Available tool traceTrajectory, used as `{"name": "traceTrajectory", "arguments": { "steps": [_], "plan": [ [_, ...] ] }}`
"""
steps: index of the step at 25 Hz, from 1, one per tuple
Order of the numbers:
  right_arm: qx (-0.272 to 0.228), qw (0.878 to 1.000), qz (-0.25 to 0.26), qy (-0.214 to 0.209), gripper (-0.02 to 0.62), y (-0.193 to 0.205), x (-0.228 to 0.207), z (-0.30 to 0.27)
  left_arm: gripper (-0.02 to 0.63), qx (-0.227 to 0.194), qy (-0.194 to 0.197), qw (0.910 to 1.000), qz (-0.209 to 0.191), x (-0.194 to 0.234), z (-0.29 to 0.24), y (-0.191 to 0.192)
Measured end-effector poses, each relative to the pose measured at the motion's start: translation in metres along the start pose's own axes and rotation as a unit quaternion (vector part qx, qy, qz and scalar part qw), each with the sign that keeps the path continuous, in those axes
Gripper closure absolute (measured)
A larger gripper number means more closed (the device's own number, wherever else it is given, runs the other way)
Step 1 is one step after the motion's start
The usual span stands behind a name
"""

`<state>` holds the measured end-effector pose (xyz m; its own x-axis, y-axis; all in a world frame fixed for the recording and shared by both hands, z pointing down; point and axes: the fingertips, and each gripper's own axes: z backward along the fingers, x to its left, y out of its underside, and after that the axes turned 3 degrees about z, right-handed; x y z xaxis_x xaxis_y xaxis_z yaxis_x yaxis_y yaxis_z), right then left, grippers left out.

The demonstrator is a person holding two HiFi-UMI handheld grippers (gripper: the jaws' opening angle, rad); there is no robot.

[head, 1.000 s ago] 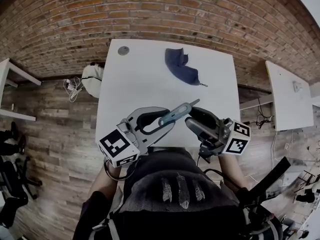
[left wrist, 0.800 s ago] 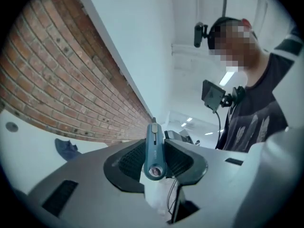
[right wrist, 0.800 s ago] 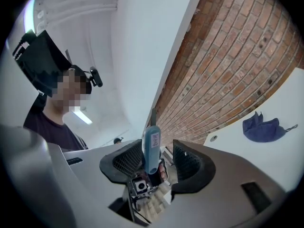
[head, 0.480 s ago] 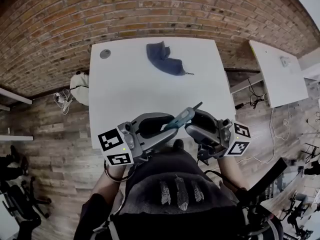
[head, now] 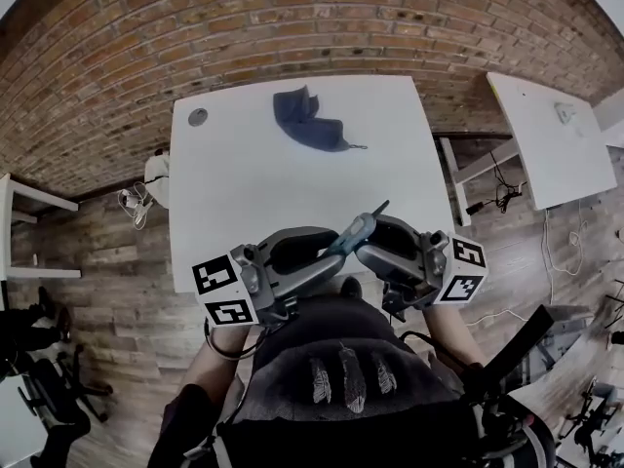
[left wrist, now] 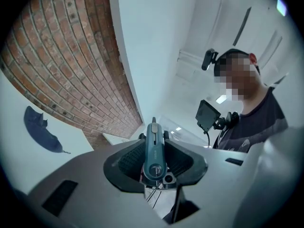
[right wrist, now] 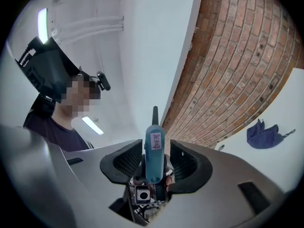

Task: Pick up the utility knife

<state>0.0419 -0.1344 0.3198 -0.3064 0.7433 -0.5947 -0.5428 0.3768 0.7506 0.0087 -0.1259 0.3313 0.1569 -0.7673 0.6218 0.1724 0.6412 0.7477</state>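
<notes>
Utility knife [head: 353,232] is hanging in the air over the near side of the white table [head: 244,193], with the left gripper [left wrist: 154,141] pinching it. The right gripper [right wrist: 156,151] jaws have just been opening. They're sitting spread wide around the knife, pads not touching it.

Person wears a dark short-sleeve T-shirt [head: 341,344] with three pale feather-shaped prints [head: 351,378] on the chest. Short dark sleeve [head: 190,415] shows well behind the left gripper [head: 333,247]. Thin black loop [head: 226,344], cable or strap, sits just behind that gripper. Past its jaws: small black camera [left wrist: 209,60] on a stub mount at the forehead. Black boxy unit [left wrist: 207,114] on a knuckled mount at the neck, thin black cable [left wrist: 207,137] dropping from it. Shirt there looks navy-black, crew neck.
</notes>
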Motion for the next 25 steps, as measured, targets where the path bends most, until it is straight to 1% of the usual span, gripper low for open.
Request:
{"name": "traceTrajectory", "arguments": {
  "steps": [4, 5, 6, 7, 10, 13, 20, 25],
  "plan": [
    [-0.006, 0.999, -0.014, -0.028, 0.416, -0.015, -0.003, 0.019, 0.486, -0.005, -0.018, 0.9998, 0.002, -0.002, -0.025, 0.004],
    [-0.007, 0.999, -0.018, -0.037, 0.427, -0.019, -0.003, 0.024, 0.486, -0.006, -0.023, 0.9997, 0.003, -0.003, -0.032, 0.005],
    [-0.008, 0.999, -0.022, -0.047, 0.452, -0.023, -0.003, 0.029, 0.486, -0.005, -0.028, 0.9996, 0.003, -0.003, -0.038, 0.006],
    [-0.01, 0.998, -0.026, -0.054, 0.46, -0.026, -0.003, 0.034, 0.486, -0.004, -0.032, 0.9995, 0.005, -0.002, -0.044, 0.008],
    [-0.013, 0.997, -0.036, -0.071, 0.459, -0.034, -0.006, 0.049, 0.486, 0.002, -0.043, 0.999, 0.009, -0.002, -0.062, 0.014],
    [-0.004, 0.995, -0.045, -0.093, 0.459, -0.036, -0.007, 0.06, 0.486, 0.006, -0.047, 0.9987, 0.017, -0.004, -0.078, 0.021],
    [0.0, 0.984, -0.099, -0.145, 0.459, -0.04, -0.01, 0.076, 0.486, -0.009, -0.085, 0.9959, 0.032, -0.005, -0.095, 0.03],
    [0.001, 0.98, -0.131, -0.149, 0.459, -0.03, -0.015, 0.079, 0.485, -0.026, -0.103, 0.9933, 0.046, -0.002, -0.091, 0.04]
  ]
}}
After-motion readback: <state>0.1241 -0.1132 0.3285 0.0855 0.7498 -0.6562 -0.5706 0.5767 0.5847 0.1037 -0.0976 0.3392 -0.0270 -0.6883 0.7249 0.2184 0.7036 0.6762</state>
